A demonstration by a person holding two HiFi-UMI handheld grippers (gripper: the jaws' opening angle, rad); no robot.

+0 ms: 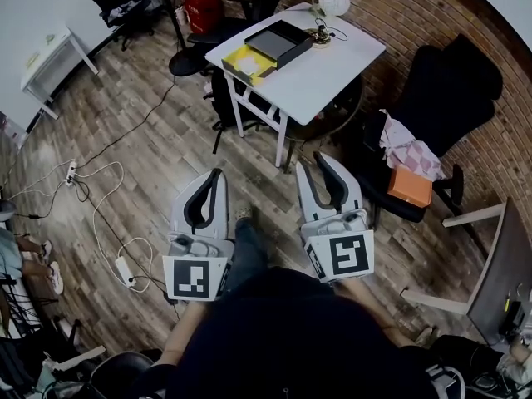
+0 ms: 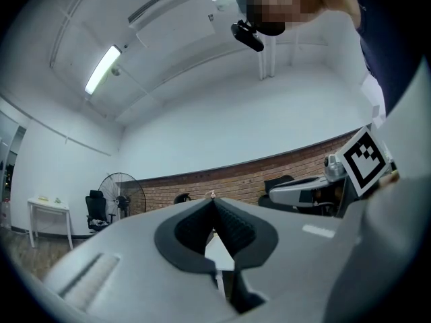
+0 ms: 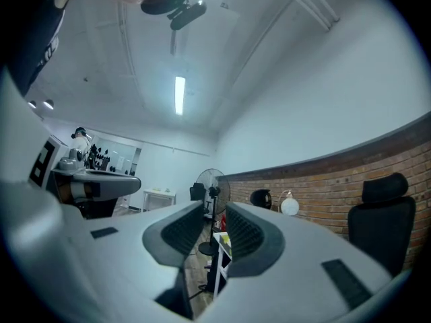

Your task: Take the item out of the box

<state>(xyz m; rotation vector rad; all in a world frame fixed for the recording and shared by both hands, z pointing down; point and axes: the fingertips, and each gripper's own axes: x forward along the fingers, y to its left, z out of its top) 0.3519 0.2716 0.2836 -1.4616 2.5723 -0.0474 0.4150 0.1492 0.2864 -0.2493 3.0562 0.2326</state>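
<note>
box [image 1: 281, 42] sits on the white table [image 1: 332, 65], upper centre, well apart from both tongs. left gripper [image 1: 218, 173] pinched closed, right gripper [image 1: 311, 161] narrowly parted, both empty; a closed approach could shove the box.

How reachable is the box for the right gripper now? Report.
Probably not yet: the right gripper, open and empty, hangs well short of the box on the table; stepping closer should fix that.
</note>
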